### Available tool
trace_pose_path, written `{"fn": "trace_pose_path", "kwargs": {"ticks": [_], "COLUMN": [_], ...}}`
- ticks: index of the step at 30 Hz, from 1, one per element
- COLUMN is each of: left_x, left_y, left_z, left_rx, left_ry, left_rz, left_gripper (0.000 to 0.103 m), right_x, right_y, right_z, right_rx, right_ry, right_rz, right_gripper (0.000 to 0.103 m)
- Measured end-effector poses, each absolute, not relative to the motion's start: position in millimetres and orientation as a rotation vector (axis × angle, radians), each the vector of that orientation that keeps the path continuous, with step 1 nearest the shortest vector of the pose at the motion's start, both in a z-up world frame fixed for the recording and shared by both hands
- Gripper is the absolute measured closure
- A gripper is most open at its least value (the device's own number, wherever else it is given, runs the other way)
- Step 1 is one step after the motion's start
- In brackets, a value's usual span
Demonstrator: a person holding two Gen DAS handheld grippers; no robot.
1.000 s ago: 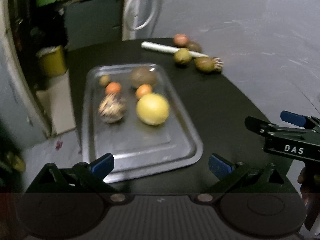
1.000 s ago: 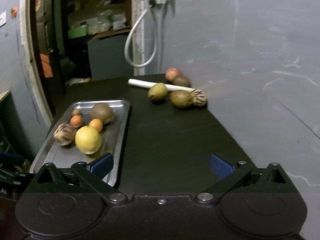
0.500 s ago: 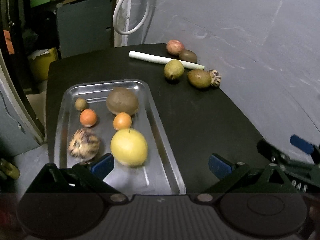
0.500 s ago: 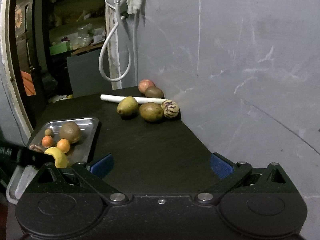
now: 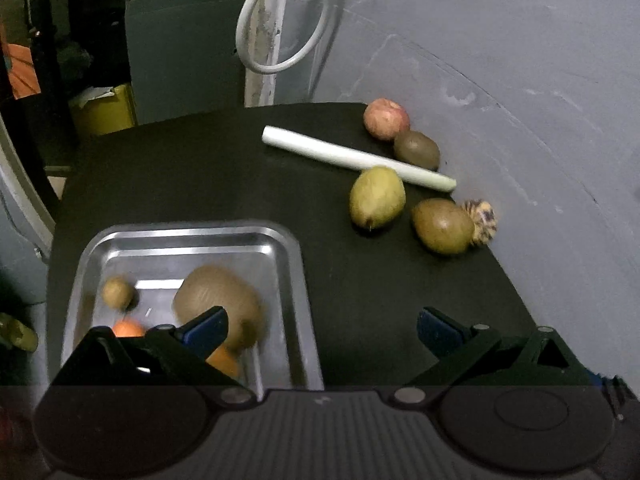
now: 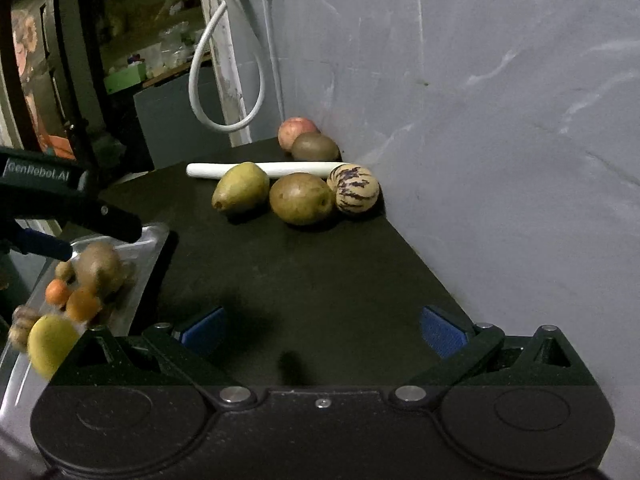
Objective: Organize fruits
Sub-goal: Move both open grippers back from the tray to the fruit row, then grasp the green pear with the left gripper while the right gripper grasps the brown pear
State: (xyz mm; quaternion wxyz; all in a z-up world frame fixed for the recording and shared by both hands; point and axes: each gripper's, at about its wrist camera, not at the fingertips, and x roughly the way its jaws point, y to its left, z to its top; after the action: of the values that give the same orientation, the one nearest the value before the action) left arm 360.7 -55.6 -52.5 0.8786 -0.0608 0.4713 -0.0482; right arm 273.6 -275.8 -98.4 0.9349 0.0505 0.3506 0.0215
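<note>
A metal tray on the black table holds a brown kiwi, small oranges and a small brown fruit; the right wrist view also shows a yellow fruit in it. Loose by the wall lie a green pear, a brown-green fruit, a striped melon, a kiwi and a red apple. My left gripper is open and empty over the tray's far right corner. My right gripper is open and empty above bare table.
A white stick lies among the loose fruit. The grey wall borders the table on the right. A white hose loop hangs behind the table. The table's edge drops off left of the tray.
Both grippers have moved forward toward the loose fruit by the wall. The tray has slid down and left in both views. Both stay open.
</note>
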Motion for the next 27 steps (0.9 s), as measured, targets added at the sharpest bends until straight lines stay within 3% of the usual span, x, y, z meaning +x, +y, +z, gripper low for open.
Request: {"fn": "trace_pose_path", "kwargs": {"ticks": [8, 17, 27], "left_x": [426, 478, 509], "left_y": [-67, -80, -85], "left_z": [-66, -87, -106], "left_rx": [-0.255, -0.216, -0.171], "left_ry": [1.007, 1.047, 1.073], "left_rz": [-0.133, -0.144, -0.157], "left_gripper": [0.001, 0.001, 0.004], "right_x": [349, 394, 414], "right_y": [-269, -258, -260], "right_z": [-117, -128, -135], "right_rx": [0.129, 0.228, 0.319], "right_ry": [0.755, 0.733, 0.686], "right_rz": [0.042, 0.015, -0.076], "right_gripper": [0.001, 0.001, 0.012]}}
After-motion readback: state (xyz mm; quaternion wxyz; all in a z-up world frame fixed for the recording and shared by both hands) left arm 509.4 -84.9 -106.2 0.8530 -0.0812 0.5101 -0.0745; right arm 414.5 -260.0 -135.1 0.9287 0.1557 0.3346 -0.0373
